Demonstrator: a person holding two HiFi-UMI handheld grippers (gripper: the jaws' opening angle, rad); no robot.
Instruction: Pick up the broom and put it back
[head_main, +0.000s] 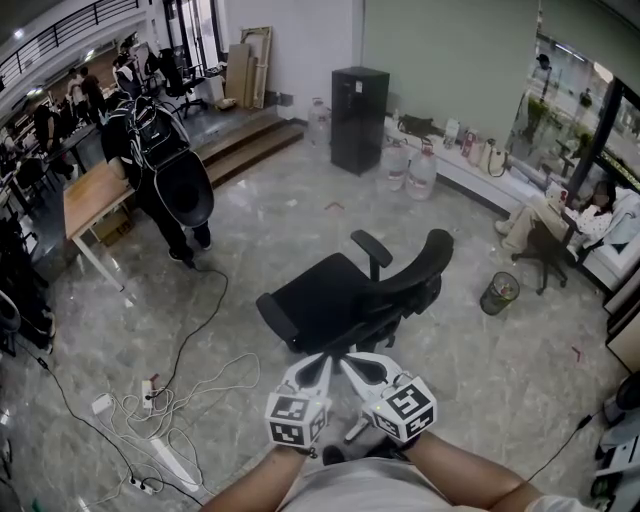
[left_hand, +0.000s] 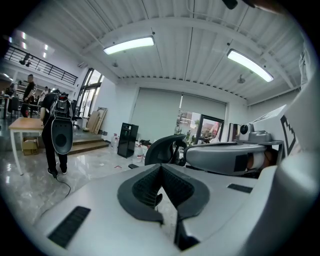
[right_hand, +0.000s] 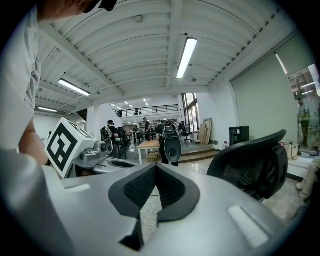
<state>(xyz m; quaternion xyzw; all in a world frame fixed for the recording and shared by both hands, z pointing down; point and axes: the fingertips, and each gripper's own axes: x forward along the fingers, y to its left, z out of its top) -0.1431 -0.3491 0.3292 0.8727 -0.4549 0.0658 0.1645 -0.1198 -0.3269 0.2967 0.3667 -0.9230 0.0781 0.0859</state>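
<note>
Polished stone floor (head_main: 500, 390) checked around office chair (head_main: 350, 290): found left gripper (head_main: 322, 360) and right gripper (head_main: 348, 363) both closed, empty, just this side of chair, no broom visible anywhere; likely to snag loose cables (head_main: 190, 400) left of chair while searching.

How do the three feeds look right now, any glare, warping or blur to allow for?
Head view: evenly lit, sharp, edges bowed. Left gripper view: heavy fisheye, black corners, lamp blown out. Right gripper view: same fisheye, strip light glaring, chair dark.
</note>
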